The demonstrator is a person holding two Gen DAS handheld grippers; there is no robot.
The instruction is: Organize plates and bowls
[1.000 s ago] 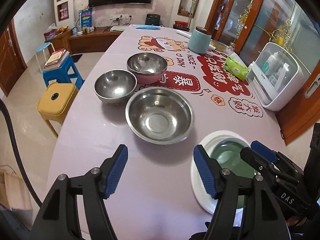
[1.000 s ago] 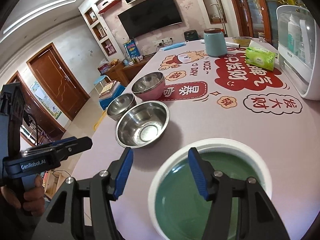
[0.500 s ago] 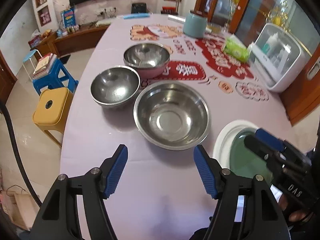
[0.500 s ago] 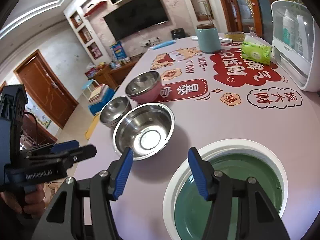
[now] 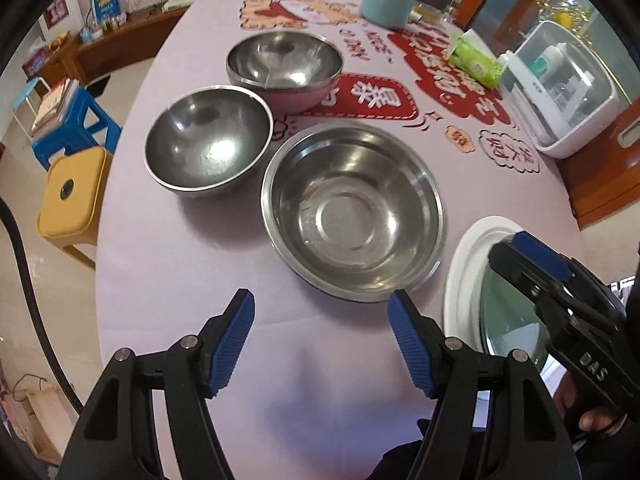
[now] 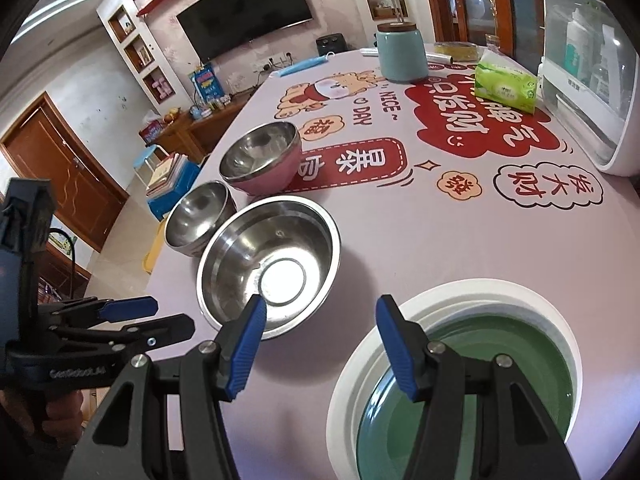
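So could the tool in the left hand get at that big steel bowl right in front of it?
Probably yes. The left tool is open, holds nothing, and the large steel bowl sits just ahead of its fingertips with only bare tablecloth between them. The right tool hangs off to the side, over the green plate.

Polished steel catches the room light in the large bowl [image 5: 354, 216] and the smaller bowl [image 5: 208, 148] I see ahead; a third bowl [image 5: 285, 70] pairs a shiny metal lining with a matt pink shell. The plate [image 6: 460, 384] looks glossy, green-glazed inside a white rim. The surface [image 5: 192, 264] wears a smooth, printed lilac covering. My left gripper [image 5: 320, 344] carries ribbed blue pads [image 5: 236, 336] on matt black plastic.
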